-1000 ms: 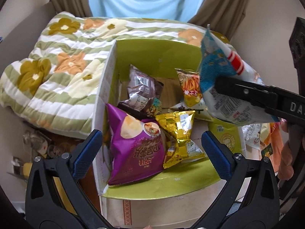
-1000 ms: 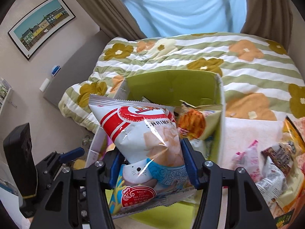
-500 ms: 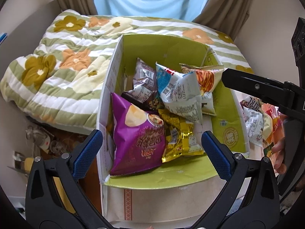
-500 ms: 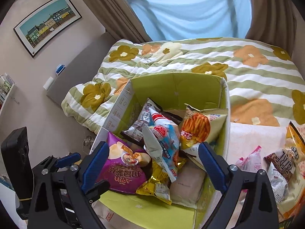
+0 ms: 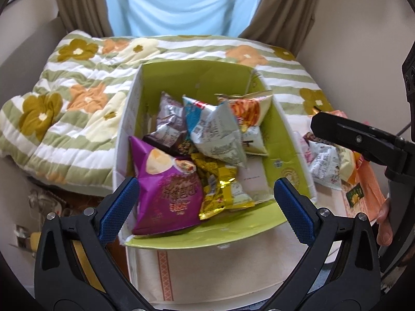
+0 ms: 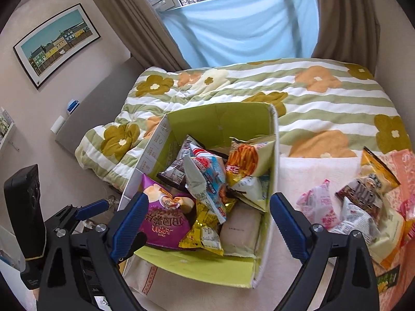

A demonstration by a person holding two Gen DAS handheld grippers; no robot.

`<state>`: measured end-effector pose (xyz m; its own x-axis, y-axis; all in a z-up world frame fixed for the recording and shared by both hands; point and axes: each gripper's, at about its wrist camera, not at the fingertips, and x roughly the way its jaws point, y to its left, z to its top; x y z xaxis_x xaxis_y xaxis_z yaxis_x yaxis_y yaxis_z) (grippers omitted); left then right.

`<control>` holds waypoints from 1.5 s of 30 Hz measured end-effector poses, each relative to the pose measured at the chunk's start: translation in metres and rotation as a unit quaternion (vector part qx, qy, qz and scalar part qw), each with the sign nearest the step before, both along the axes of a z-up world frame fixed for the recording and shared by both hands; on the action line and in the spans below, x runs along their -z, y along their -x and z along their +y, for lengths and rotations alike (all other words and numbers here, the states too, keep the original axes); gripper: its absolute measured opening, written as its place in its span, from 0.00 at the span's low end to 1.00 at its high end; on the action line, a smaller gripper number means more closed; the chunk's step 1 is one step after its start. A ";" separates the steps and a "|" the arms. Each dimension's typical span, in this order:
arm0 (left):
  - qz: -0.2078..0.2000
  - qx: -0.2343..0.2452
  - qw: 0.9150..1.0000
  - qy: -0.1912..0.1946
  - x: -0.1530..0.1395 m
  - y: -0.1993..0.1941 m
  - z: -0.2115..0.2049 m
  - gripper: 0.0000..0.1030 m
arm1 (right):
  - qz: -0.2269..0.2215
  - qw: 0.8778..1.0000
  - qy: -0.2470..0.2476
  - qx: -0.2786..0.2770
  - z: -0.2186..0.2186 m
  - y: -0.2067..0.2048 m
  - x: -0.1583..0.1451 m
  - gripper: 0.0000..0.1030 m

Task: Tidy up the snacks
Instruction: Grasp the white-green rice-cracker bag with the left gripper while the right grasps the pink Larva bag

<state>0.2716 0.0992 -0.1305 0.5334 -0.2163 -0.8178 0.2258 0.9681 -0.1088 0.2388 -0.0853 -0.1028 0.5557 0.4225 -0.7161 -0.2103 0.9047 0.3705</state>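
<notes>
**A:** Where does the shrimp-chip bag (image 6: 207, 178) lie?

**B:** At the centre of the frame, inside the green box (image 6: 215, 121), tilted atop the other packets: purple bag (image 6: 166, 223) at lower left, gold packet (image 6: 205, 230) below it, fries bag (image 6: 246, 158) at upper right. It lies above and between the blue pads of the right gripper (image 6: 207, 223), touching neither.

**A:** And the jaws?

**B:** The right jaws stand wide apart and hold nothing. The left gripper (image 5: 205, 207) is likewise spread wide and empty; in its view the same bag (image 5: 215, 132) sits at mid-frame, above the gap between its pads.

**A:** What surrounds the box?

**B:** Loose snacks (image 6: 363, 202) lie at the right of the frame on a pale cloth; a flowered quilt (image 6: 311, 98) fills the upper frame beyond.
</notes>
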 end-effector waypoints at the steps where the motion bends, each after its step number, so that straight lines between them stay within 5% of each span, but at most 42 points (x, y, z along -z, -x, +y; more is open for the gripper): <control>1: -0.003 0.004 1.000 0.001 -0.001 0.002 -0.005 1.00 | -0.002 1.000 0.002 0.003 -0.004 0.004 -0.002 0.90; 14: -0.022 0.081 0.996 0.012 -0.020 0.013 -0.133 1.00 | -0.041 0.992 0.053 0.108 -0.131 0.054 -0.027 0.90; 23: 0.012 0.108 0.994 0.008 0.013 0.016 -0.241 1.00 | -0.047 0.980 0.118 0.152 -0.236 0.075 -0.022 0.90; 33: 0.037 0.107 0.992 -0.051 0.077 0.007 -0.310 0.99 | 0.003 0.984 0.082 0.158 -0.323 0.067 0.037 0.91; 45: 0.050 0.111 0.986 -0.116 0.134 -0.014 -0.326 0.95 | 0.041 0.985 0.074 0.149 -0.334 0.037 0.106 0.91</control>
<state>0.2856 -0.2265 -0.2642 0.4080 -0.1200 -0.9051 0.4350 0.8971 0.0771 0.2018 -0.4194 -0.2092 0.5768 0.1377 -0.8052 0.0973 0.9671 0.2351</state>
